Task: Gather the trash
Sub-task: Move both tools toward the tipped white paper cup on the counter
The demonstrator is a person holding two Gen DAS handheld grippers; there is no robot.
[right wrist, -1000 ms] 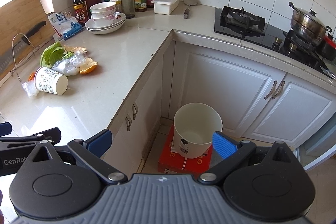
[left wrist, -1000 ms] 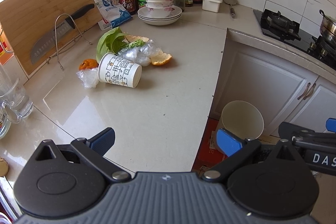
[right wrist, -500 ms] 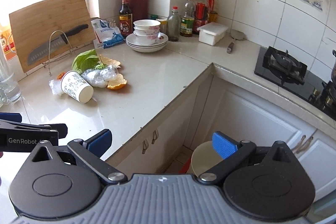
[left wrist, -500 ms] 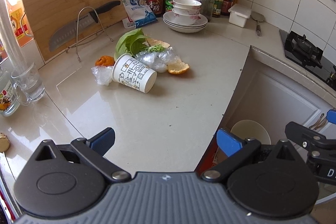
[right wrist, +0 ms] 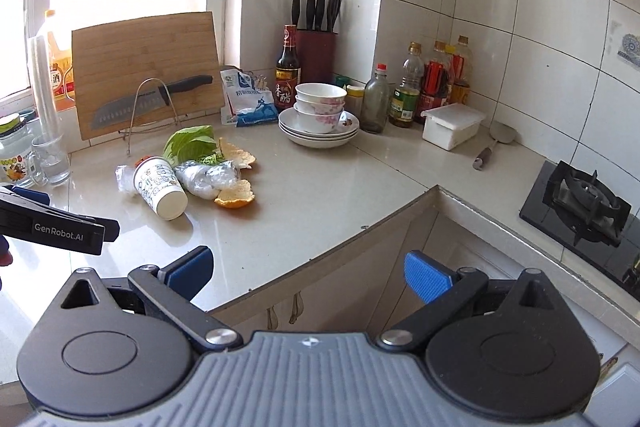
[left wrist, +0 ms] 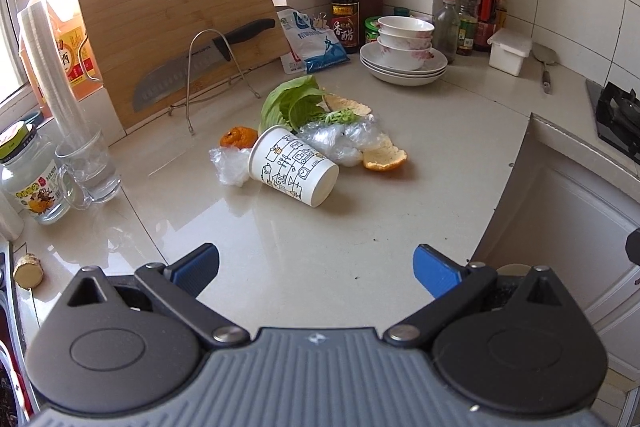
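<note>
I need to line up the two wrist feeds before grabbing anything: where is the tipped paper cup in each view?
Left wrist: the paper cup lies on its side at centre frame, open end toward the camera's right.
Right wrist: the paper cup lies left of centre, open end toward the camera.
Shared landmark: the orange peel just right of it.

Two matching hand-held grippers, black and grey with blue pads.
Left gripper (left wrist: pixel 316 267) and right gripper (right wrist: pixel 308 269): ribbed grey centre plate with a small emblem, rounded black housings with embossed discs, black link arms on silver pivot screws. "GenRobot.AI" is printed in white on the left gripper's side, seen from the right wrist.
</note>
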